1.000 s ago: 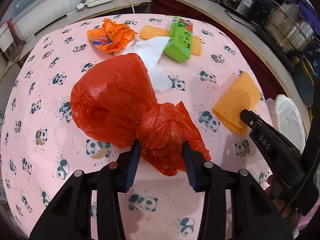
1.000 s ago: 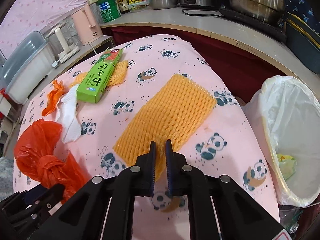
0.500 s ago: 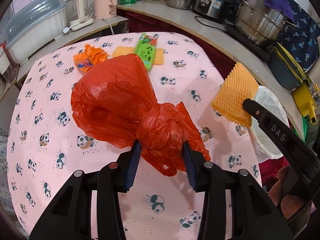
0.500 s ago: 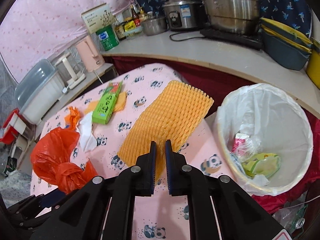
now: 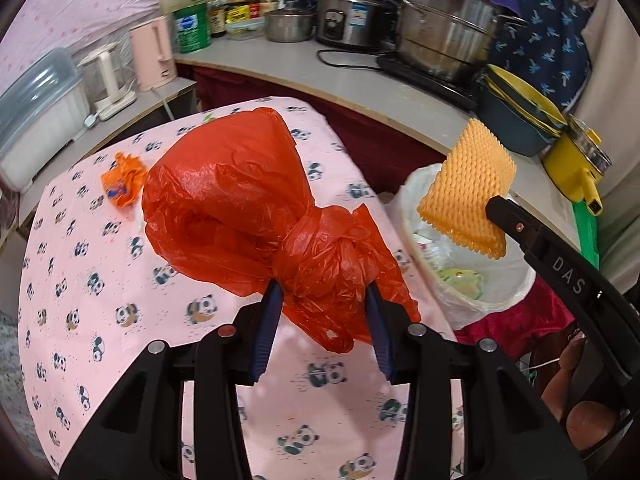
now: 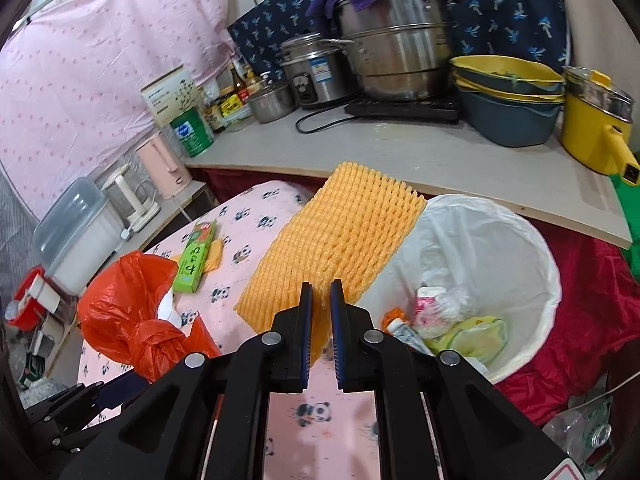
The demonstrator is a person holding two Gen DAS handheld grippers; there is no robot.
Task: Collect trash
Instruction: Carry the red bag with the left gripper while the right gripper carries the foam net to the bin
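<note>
My left gripper (image 5: 322,296) is shut on the knot of a tied red plastic bag (image 5: 244,204), which hangs in the air above the pink panda tablecloth (image 5: 100,280). My right gripper (image 6: 320,292) is shut on an orange foam net (image 6: 340,232) and holds it lifted beside the white-lined trash bin (image 6: 528,248). In the left wrist view the foam net (image 5: 468,184) hangs over the bin (image 5: 412,188), pinched by the right gripper's black arm. The red bag (image 6: 128,312) shows at the lower left of the right wrist view.
On the table lie a crumpled orange wrapper (image 5: 124,180), a green box (image 6: 196,256) on another foam net, and white tissue. The bin holds several scraps. A counter (image 6: 440,160) behind carries pots, basins, a yellow pot and a pink kettle.
Both grippers have lifted their loads off the table and swung right toward the bin. The foam net now hangs over the bin's rim; the red bag is clear of the cloth.
</note>
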